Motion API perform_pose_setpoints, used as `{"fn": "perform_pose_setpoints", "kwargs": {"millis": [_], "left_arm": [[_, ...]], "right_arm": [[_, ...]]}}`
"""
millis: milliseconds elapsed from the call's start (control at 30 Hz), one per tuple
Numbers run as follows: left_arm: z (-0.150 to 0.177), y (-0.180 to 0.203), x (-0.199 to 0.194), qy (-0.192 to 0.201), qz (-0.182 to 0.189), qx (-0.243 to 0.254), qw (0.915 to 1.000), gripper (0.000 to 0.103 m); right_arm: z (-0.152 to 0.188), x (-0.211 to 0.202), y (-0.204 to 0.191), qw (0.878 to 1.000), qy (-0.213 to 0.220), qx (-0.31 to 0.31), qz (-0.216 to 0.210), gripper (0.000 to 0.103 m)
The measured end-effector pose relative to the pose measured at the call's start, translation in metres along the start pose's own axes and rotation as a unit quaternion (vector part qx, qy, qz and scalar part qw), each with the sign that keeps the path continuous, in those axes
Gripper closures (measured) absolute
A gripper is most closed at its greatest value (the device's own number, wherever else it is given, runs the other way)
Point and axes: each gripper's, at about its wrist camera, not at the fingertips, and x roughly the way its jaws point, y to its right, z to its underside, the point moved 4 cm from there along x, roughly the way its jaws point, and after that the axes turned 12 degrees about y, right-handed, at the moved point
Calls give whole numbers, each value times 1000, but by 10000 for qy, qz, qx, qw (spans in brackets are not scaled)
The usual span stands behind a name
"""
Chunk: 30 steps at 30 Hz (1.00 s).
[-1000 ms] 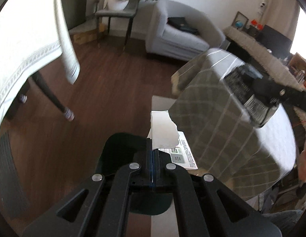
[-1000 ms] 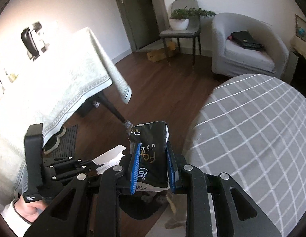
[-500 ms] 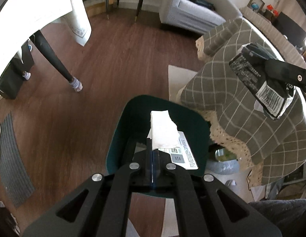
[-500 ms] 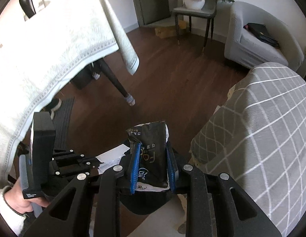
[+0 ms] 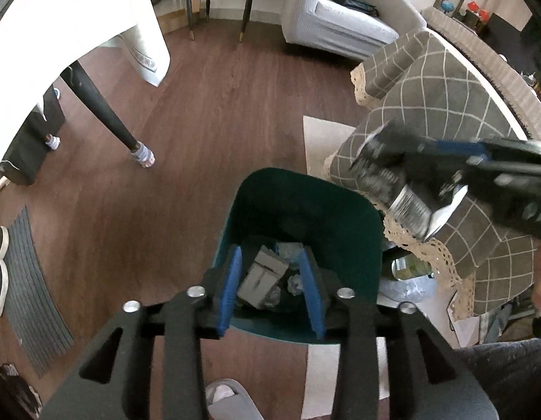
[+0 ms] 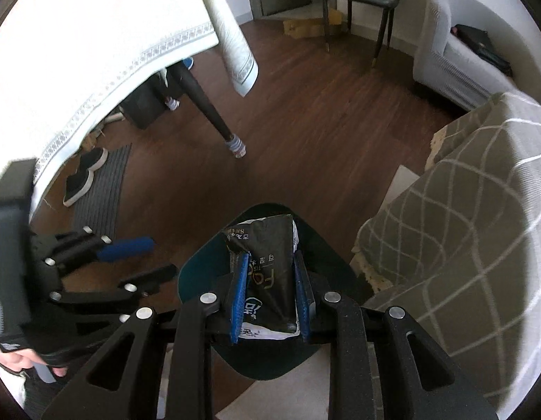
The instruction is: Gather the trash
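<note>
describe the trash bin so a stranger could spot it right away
Find the table under the grey checked cloth; at its foot, on the brown wood floor, stands the trash bin. It is the only dark green, open-topped tub there, with crumpled scraps inside.

My left gripper [image 5: 270, 287] was spread wide, empty, above the green bin [image 5: 301, 196], which held crumpled trash [image 5: 267, 276]. My right gripper [image 5: 424, 161] gripped a black wrapper [image 5: 392, 189] beside the checked tablecloth [image 5: 445, 105].
</note>
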Motion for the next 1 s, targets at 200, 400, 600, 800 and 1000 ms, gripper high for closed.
{"fn": "perform_pose_setpoints", "kwargs": {"millis": [200, 400, 600, 800, 1000], "left_arm": [[-14, -8, -20, 349, -36, -65, 9994, 58], [-33, -10, -46, 789, 4, -252, 9966, 70], [-50, 2, -64, 1038, 104, -250, 9942, 80], [-63, 14, -84, 1295, 188, -188, 9912, 80], [-76, 23, -98, 1468, 139, -164, 9889, 80]], "right_arm": [[17, 26, -1, 9995, -328, -4, 34, 79], [40, 46, 2, 9977, -641, 185, -86, 78], [59, 62, 3, 9966, -824, 29, -15, 65], [67, 57, 4, 9960, -866, -203, 31, 48], [63, 39, 2, 9972, -706, -258, -68, 48]]}}
